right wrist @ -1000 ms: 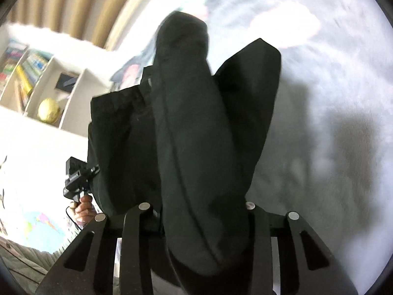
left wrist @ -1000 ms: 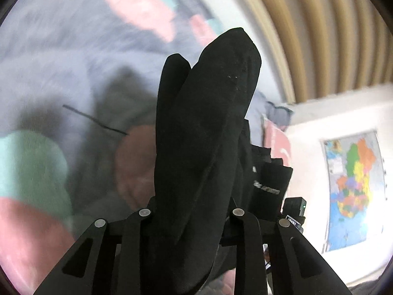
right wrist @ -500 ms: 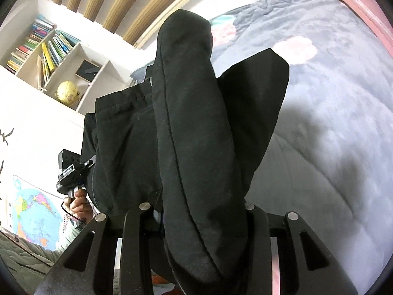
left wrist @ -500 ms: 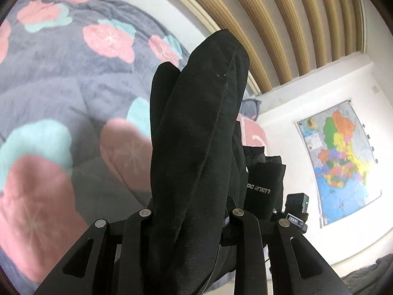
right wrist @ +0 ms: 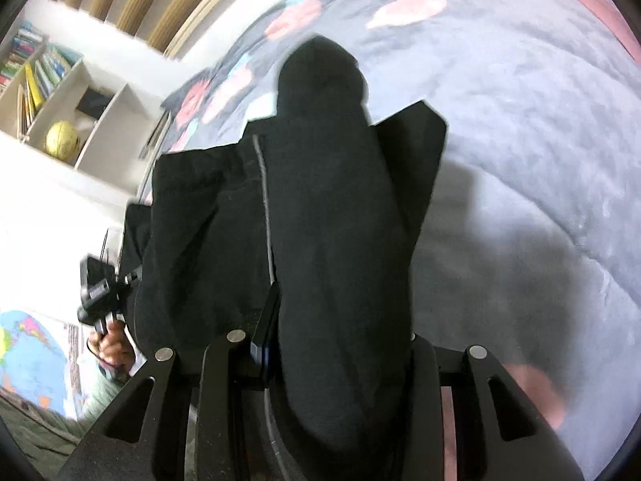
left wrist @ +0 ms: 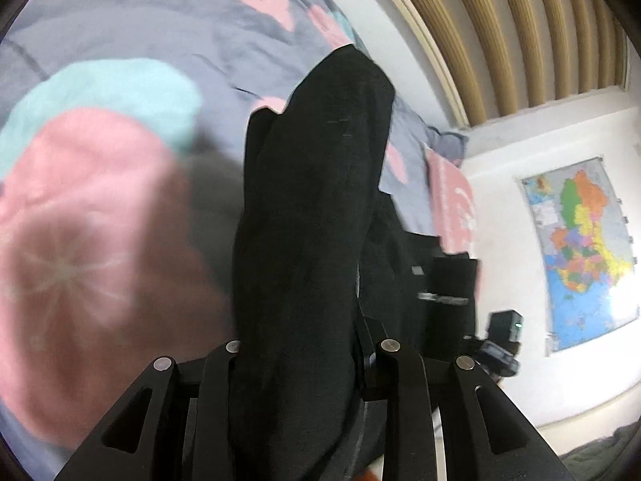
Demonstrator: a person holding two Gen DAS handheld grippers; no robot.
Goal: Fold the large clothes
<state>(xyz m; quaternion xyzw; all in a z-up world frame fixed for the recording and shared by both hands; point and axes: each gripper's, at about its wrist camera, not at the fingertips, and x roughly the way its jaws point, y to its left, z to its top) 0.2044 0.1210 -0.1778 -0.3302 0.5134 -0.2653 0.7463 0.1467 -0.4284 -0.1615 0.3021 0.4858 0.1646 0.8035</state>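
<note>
A large black garment (left wrist: 312,216) is bunched between the fingers of my left gripper (left wrist: 304,344), which is shut on it and holds it above the bed. The same black garment (right wrist: 332,240) fills the right wrist view, bunched between the fingers of my right gripper (right wrist: 336,340), also shut on it. The cloth hangs in a span between the two grippers. The fingertips are hidden under the fabric in both views. The other hand-held gripper (right wrist: 100,288) shows at the left of the right wrist view, and at the right of the left wrist view (left wrist: 500,340).
A grey-blue quilt with pink and teal flowers (left wrist: 100,200) covers the bed below; it also shows in the right wrist view (right wrist: 521,140). A pink pillow (left wrist: 452,208) lies near the wall. A wall map (left wrist: 581,256) hangs right. A white bookshelf with a yellow globe (right wrist: 64,140) stands left.
Both grippers have tilted down toward the bed with the garment still clamped; the quilt now fills more of each view and the wall slats show less.
</note>
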